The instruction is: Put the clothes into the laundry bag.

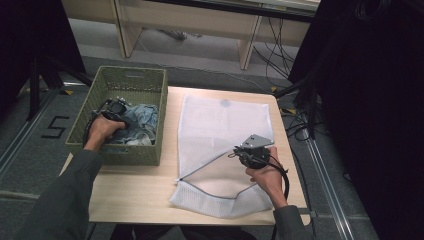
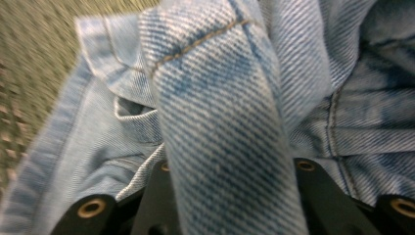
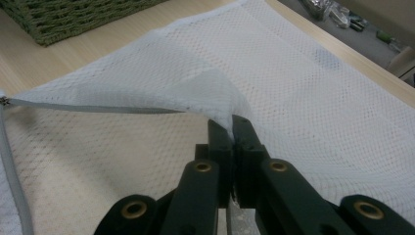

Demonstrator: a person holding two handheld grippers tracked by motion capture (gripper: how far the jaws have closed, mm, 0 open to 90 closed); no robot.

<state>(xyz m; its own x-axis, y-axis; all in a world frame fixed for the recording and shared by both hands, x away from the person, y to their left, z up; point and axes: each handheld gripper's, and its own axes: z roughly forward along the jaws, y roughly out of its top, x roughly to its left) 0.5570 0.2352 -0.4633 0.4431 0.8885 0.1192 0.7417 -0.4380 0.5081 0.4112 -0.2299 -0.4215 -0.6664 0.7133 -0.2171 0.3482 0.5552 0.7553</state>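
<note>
- Denim, a crumpled light-blue pair of jeans (image 1: 140,122), lies in the green woven basket (image 1: 150,80) at the table's left edge; the left claw (image 1: 118,107) is down inside that basket on the garment.
- Seen from the left gripper view, a thick fold of the jeans (image 2: 230,147) stands between the two black jaws, which press on it from both sides: the left claw is clenched on the fabric.
- The white mesh laundry bag (image 1: 220,125) lies flat on the pale wooden table (image 1: 135,195), just right of the basket, its long axis running away from the person.
- The right claw (image 1: 239,150) is clamped on the upper layer of the bag (image 3: 293,98) beside its grey zipper edge (image 3: 98,108), lifting it so the mouth gapes toward the basket.
- The coming move likely turns on this: the bag's opening lies to the right of the left claw, so the jeans must rise over the basket wall and travel rightward into the mouth.
</note>
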